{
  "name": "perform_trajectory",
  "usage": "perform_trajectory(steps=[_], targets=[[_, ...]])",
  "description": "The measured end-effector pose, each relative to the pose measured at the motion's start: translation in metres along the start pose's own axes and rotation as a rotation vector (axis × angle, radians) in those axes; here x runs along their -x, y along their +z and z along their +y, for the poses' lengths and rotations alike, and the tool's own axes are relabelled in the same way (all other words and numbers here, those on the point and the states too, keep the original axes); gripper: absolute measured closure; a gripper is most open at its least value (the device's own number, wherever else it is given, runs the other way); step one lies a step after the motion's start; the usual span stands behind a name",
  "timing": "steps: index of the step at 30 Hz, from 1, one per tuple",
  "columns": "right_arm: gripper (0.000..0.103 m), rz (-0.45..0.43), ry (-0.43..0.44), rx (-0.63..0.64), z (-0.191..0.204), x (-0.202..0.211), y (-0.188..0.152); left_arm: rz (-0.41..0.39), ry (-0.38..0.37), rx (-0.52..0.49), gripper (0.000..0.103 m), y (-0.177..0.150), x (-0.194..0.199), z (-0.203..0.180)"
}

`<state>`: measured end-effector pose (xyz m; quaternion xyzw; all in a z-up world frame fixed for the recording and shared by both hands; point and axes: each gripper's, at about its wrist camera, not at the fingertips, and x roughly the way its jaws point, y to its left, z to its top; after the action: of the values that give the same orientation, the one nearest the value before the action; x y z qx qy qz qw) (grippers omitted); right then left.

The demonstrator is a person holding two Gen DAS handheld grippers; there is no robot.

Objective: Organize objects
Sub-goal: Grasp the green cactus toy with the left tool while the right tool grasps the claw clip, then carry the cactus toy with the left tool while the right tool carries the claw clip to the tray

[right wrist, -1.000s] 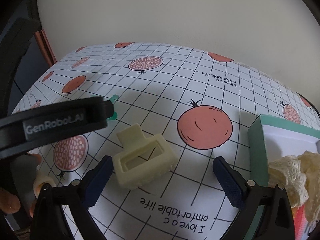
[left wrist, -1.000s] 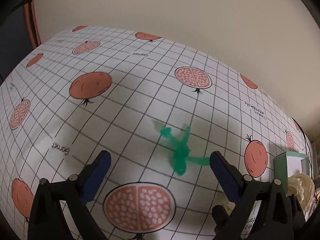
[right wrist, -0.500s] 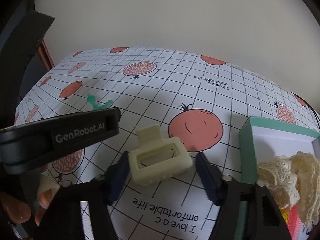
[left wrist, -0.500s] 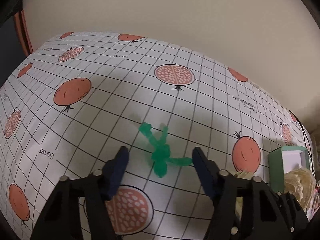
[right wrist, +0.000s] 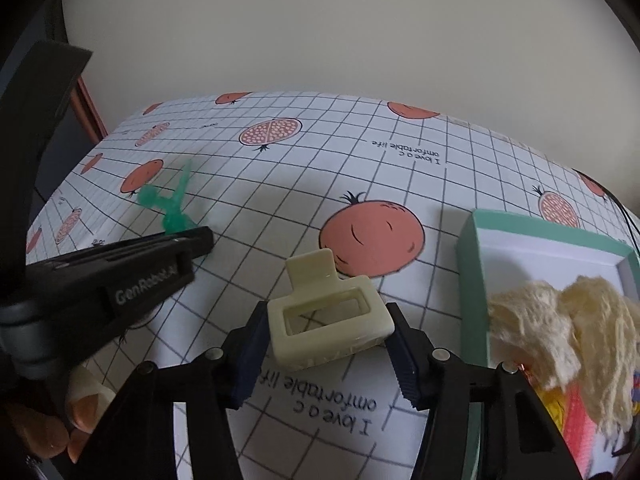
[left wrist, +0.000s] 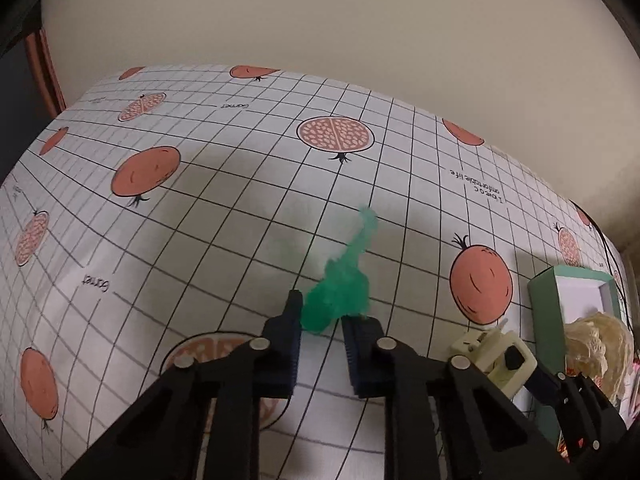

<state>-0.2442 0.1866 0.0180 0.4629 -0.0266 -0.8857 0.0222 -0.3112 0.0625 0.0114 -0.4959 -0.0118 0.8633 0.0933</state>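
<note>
A translucent green hair clip (left wrist: 340, 284) sticks up, blurred, from between the blue pads of my left gripper (left wrist: 322, 314), which is shut on its base. The right wrist view shows the same green clip (right wrist: 172, 204) rising from the left gripper's tip (right wrist: 202, 240). A cream claw clip (right wrist: 328, 320) sits squeezed between the fingers of my right gripper (right wrist: 326, 316), just above the tablecloth. From the left wrist view, that cream clip (left wrist: 496, 354) appears at lower right.
A teal box with a white inside (right wrist: 472, 264) stands to the right, holding a cream lace scrunchie (right wrist: 560, 320) and colourful items. The pomegranate-print tablecloth (right wrist: 360, 160) runs back to a plain wall. A person's fingers (right wrist: 80, 416) hold the left gripper's handle.
Both grippers have gone from open to shut, the left on the green clip, the right on the cream clip. The green clip now points upward, off the cloth.
</note>
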Motion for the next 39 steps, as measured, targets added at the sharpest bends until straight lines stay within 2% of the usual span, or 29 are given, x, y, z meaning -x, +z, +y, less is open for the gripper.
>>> perform_trajectory(steps=[8, 19, 25, 39], targets=[[0.044, -0.006, 0.012, 0.008, 0.002, 0.026, -0.017, -0.010, -0.012, 0.029, 0.089, -0.014, 0.027, 0.001], [0.044, 0.003, 0.000, 0.023, -0.003, 0.066, -0.049, -0.014, -0.027, 0.084, 0.089, -0.060, 0.063, 0.016], [0.044, -0.002, -0.008, 0.026, -0.004, 0.092, -0.059, 0.013, -0.030, 0.118, 0.089, -0.084, 0.077, 0.019], [0.044, -0.051, -0.029, 0.055, 0.004, 0.157, -0.082, -0.028, -0.084, 0.094, 0.089, -0.120, 0.137, -0.004]])
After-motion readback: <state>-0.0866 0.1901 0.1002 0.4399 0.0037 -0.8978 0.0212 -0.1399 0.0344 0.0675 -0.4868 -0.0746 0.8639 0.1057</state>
